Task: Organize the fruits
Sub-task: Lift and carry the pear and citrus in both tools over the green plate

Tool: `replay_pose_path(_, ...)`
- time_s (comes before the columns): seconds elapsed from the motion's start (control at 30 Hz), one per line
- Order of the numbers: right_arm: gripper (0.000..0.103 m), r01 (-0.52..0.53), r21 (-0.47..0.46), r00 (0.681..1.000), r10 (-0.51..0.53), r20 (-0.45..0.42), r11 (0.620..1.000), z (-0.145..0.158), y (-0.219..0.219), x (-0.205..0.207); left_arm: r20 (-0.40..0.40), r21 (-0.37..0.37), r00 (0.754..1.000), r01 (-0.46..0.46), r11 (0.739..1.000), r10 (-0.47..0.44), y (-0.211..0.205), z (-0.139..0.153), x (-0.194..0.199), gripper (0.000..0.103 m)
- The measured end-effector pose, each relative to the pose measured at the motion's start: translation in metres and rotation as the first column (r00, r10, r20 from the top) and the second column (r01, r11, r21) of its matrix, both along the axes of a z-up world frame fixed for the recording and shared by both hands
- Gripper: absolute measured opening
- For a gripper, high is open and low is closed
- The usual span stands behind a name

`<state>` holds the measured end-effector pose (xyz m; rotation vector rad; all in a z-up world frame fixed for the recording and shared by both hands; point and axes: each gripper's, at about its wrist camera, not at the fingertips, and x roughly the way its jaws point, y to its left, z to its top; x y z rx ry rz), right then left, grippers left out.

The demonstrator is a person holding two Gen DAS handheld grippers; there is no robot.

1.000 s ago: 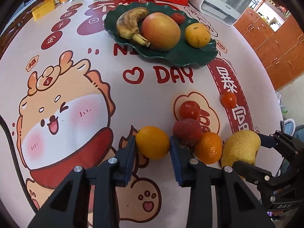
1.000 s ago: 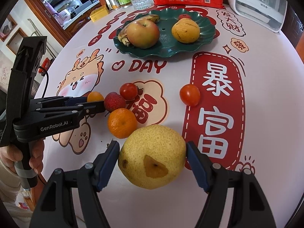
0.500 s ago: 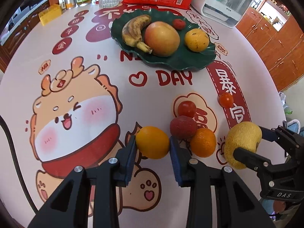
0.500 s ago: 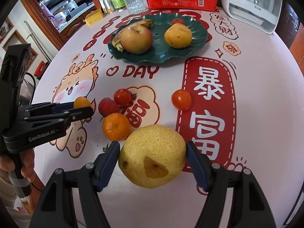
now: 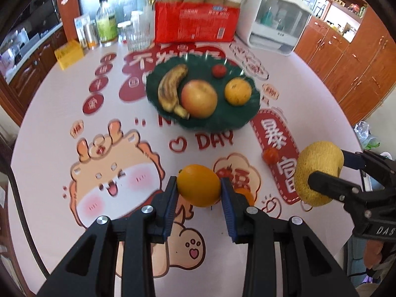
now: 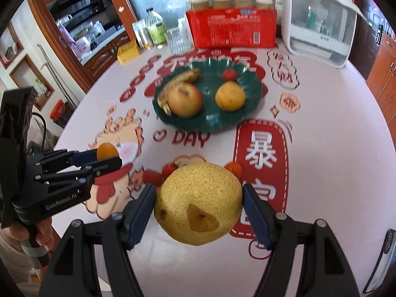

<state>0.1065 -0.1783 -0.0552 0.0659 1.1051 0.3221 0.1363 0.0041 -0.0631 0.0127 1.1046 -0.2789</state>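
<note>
Above the tabletop [image 5: 49, 113], with its cartoon-printed cloth, your left tongs [image 5: 199, 188] are clamped on a small orange citrus fruit [image 5: 199, 185], blue pads pressing it from either side, and it is clear of the cloth. Your right tongs [image 6: 199, 205] grip a speckled yellow pear [image 6: 198, 201] with a brown bruise facing the camera; the pads are set wide to take its girth and touch it on both sides, and it too is off the surface.

Under the two held fruits, a few small pieces lie on the cloth: a cherry tomato [image 5: 271, 155] on the red banner, another red tomato [image 6: 170, 169] and a red fruit [image 6: 151, 177] close together, and an orange piece [image 5: 245, 194] mostly hidden behind your left tongs.

Farther back sits the dark green plate [image 6: 252, 99] with a scalloped rim. It carries a spotted banana [image 5: 170, 91], an apple [image 5: 199, 99] touching the banana, a yellow-orange citrus [image 5: 238, 92] and a small red fruit [image 5: 219, 70] near the back rim.

Behind the plate stand a red package [image 5: 195, 24], a drinking glass [image 5: 137, 36], some bottles and a white appliance [image 5: 274, 29]. Your left hand [image 6: 42, 232] shows on the handle in the right wrist view.
</note>
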Motion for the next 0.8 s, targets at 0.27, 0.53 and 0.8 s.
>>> replay_pose_path(0.27, 0.071, 0.024, 0.025, 0.995, -0.026, 0.099, 0.999, 0.065, -0.009, 0.030, 0.124, -0.002, 0.992, 0.021, 1.000, -0.021, 0.006, 0.070, 0.026, 0.033)
replay_pose_path(0.53, 0.071, 0.056, 0.023, 0.970, -0.060, 0.235, 0.998, 0.136, -0.016, 0.087, 0.226, 0.031, 0.973, 0.034, 0.999, -0.041, 0.004, 0.130, 0.073, 0.033)
replay_pose_path(0.8, 0.071, 0.104, 0.032, 0.965, -0.109, 0.238, 0.994, 0.143, -0.018, 0.160, 0.209, 0.008, 0.977, 0.050, 0.999, -0.050, -0.009, 0.129, 0.136, 0.033)
